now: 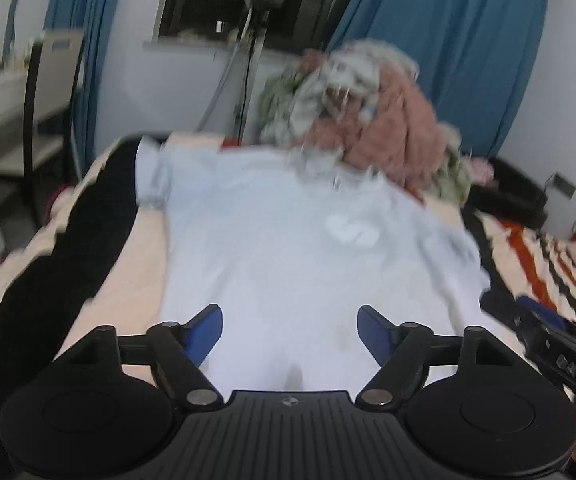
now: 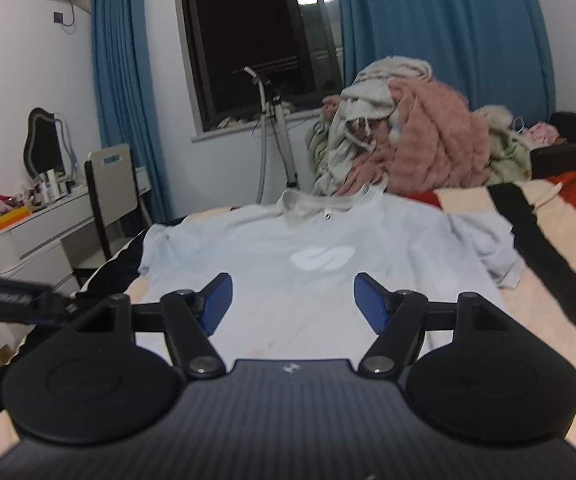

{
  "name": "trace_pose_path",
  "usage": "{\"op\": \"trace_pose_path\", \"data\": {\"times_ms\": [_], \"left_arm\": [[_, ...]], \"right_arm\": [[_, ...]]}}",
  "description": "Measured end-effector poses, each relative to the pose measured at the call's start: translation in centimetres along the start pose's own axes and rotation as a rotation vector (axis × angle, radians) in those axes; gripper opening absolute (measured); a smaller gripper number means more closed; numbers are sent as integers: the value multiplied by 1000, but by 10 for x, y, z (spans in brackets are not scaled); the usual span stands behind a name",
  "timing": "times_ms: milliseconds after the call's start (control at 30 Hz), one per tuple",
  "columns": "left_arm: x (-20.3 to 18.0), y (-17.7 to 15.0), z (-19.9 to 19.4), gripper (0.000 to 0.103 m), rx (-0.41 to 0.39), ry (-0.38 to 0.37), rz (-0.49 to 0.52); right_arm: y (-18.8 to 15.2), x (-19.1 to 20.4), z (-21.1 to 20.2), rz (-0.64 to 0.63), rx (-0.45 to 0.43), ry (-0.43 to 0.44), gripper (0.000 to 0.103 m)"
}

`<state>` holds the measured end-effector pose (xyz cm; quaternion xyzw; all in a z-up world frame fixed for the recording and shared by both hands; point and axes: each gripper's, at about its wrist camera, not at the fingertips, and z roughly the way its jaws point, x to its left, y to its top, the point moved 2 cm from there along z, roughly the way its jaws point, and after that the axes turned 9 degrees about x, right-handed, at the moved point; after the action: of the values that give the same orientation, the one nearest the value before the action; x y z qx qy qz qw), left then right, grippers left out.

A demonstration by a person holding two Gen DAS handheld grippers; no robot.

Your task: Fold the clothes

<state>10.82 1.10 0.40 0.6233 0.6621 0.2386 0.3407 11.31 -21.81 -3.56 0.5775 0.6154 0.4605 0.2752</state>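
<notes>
A pale blue T-shirt (image 1: 280, 240) with a white chest logo lies spread face up on the bed, collar away from me; it also shows in the right wrist view (image 2: 307, 248). Its right sleeve (image 2: 487, 248) is bunched. My left gripper (image 1: 289, 320) is open and empty above the shirt's lower hem. My right gripper (image 2: 291, 298) is open and empty above the shirt's lower half. The other gripper's body shows at the right edge of the left wrist view (image 1: 559, 352) and the left edge of the right wrist view (image 2: 4, 300).
A pile of unfolded clothes (image 2: 407, 140), pink and grey-green, sits at the bed's far end. The striped blanket (image 2: 547, 240) covers the bed. A desk (image 2: 36, 232) and chair (image 2: 112, 184) stand to the left, a stand (image 2: 276, 132) by the window.
</notes>
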Motion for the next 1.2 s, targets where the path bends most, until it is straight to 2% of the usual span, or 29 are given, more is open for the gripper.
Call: {"op": "trace_pose_path", "data": {"times_ms": [33, 100, 167, 267, 500, 567, 767, 833, 900, 967, 1000, 1033, 1167, 1200], "left_arm": [[-4, -4, 1, 89, -34, 20, 20], [-12, -13, 4, 91, -103, 59, 60], [-21, -22, 7, 99, -171, 98, 100], [-23, -32, 20, 101, -115, 114, 98], [-16, -44, 27, 101, -80, 101, 98], [-14, -47, 29, 101, -72, 98, 98], [-8, -56, 33, 101, -48, 94, 96], [-7, -55, 32, 101, -43, 102, 90], [-3, -54, 30, 101, -38, 93, 76], [0, -52, 27, 101, -44, 81, 62], [1, -51, 25, 101, -47, 76, 56], [3, -50, 24, 101, -45, 69, 45], [11, -47, 18, 101, -30, 33, -8], [13, -47, 18, 101, -25, 21, -21]], "right_arm": [[-1, -1, 0, 0, -6, -5, 70], [-3, -2, 2, 0, -17, -15, 70], [-5, -2, 5, 0, -19, -27, 70], [-7, 0, 9, -3, -15, -33, 70], [-8, 4, 13, -2, -11, -37, 70], [-7, 1, 11, 7, -7, -42, 78], [-3, -25, -8, 72, 17, -64, 79], [-5, -44, -13, 135, 64, -74, 79], [-10, -65, -16, 235, 138, -36, 79], [-18, -81, -16, 340, 228, 5, 78], [-23, -87, -17, 380, 284, -1, 78], [-29, -88, -19, 388, 326, -23, 72], [-48, -79, -29, 359, 457, -88, 67], [-51, -75, -31, 349, 489, -88, 62]]}}
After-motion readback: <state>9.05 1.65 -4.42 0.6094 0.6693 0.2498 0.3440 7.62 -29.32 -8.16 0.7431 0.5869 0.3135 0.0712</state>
